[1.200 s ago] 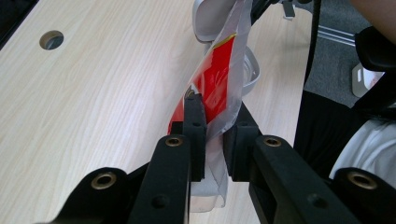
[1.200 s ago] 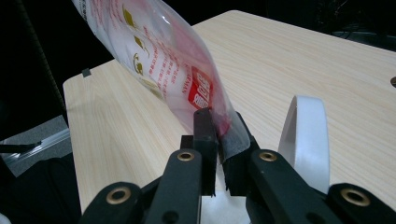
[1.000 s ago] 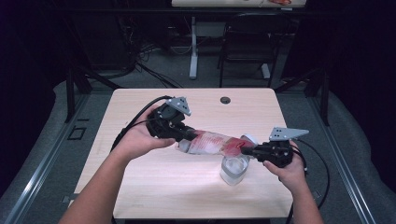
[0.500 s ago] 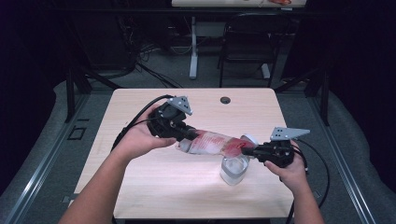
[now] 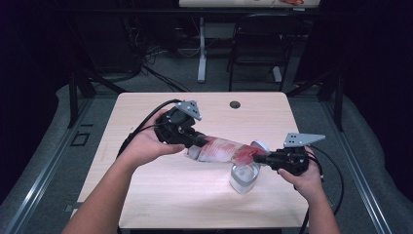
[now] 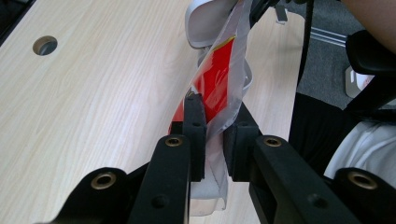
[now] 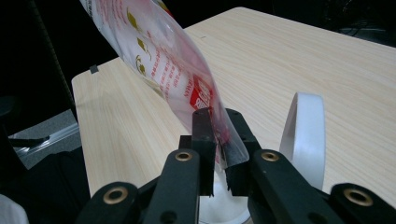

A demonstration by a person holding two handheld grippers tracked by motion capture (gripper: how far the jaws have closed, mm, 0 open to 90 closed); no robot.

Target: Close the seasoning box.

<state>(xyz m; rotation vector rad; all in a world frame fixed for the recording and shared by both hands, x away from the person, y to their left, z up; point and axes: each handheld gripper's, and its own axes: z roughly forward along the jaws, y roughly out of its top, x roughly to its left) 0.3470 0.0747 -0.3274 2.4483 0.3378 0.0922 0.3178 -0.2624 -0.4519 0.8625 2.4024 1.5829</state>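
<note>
A clear and red plastic pouch [image 5: 224,150] hangs in the air above the middle of the desk [image 5: 146,195], stretched between the two grippers and tilted down toward the right. The left gripper [image 5: 191,140] has its jaws closed on the pouch's upper end; in the left gripper view the film is pinched flat between the pads [image 6: 194,122]. The right gripper [image 5: 258,157] has its jaws closed on the lower, red-printed end, and in the right gripper view the pouch [image 7: 163,60] rises away from those jaws. Just under that lower end stands a clear jar [image 5: 243,176], toward the right part of the near half of the desk, with a white lid [image 5: 262,145] at its rim, tipped up on edge.

The left half of the desk near the left edge is bare wood, as is the strip along the far edge around a small round hole [image 5: 235,104]. The near edge has free surface on the left. The right hand [image 5: 304,178] sits close to the right edge, its cable [image 5: 336,180] looping out past that edge.

Compared with a second ago, both hands, the pouch and the jar sit where they were.
</note>
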